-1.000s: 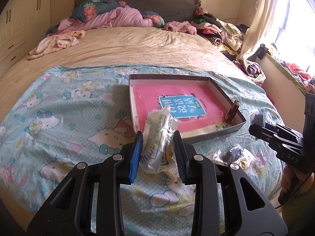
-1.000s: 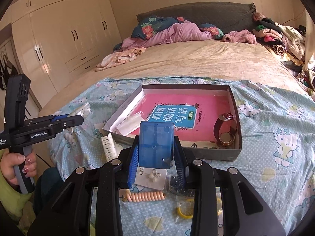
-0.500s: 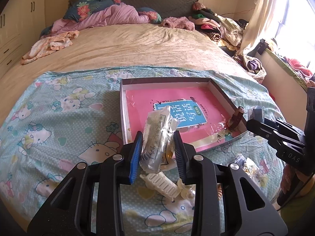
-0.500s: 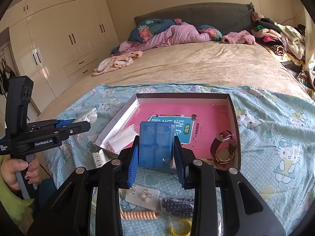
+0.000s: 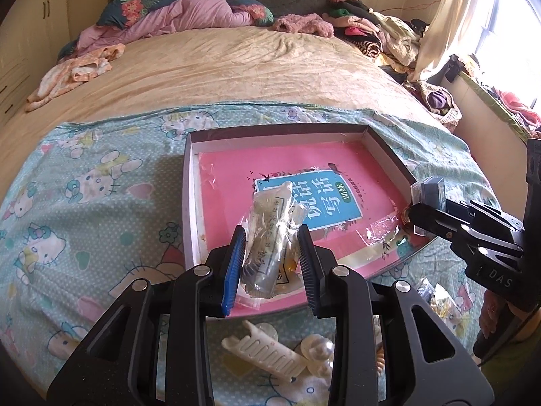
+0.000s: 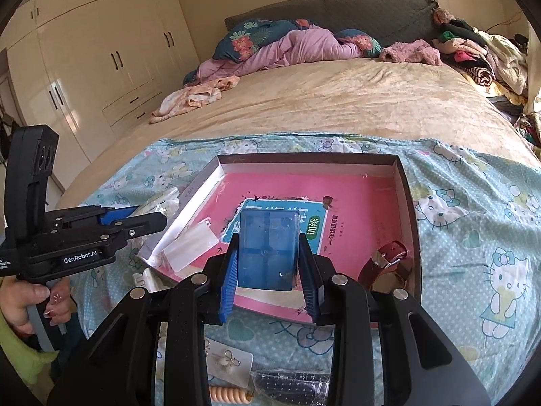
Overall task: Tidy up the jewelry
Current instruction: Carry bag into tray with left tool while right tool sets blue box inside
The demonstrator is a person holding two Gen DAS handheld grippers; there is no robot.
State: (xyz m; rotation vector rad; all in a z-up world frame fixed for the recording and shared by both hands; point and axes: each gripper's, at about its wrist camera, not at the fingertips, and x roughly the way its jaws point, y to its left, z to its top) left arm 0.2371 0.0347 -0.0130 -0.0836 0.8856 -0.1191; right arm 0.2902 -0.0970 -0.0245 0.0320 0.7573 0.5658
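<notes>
Jewelry packet (image 5: 270, 237), clear crinkled plastic with a printed label inside, clamped upright between the blue pads of the left gripper (image 5: 270, 253), over the near edge of the shallow box (image 5: 189, 203). Blue translucent case (image 6: 267, 248), flat and rectangular, pinched between the right gripper (image 6: 267, 270) fingers, above the box's pink lining; red-strapped watch (image 6: 389, 260) lying in the box's right corner

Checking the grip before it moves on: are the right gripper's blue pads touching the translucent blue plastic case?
Touching. The right wrist view shows both pads pressed flat against the sides of the blue plastic case.
</notes>
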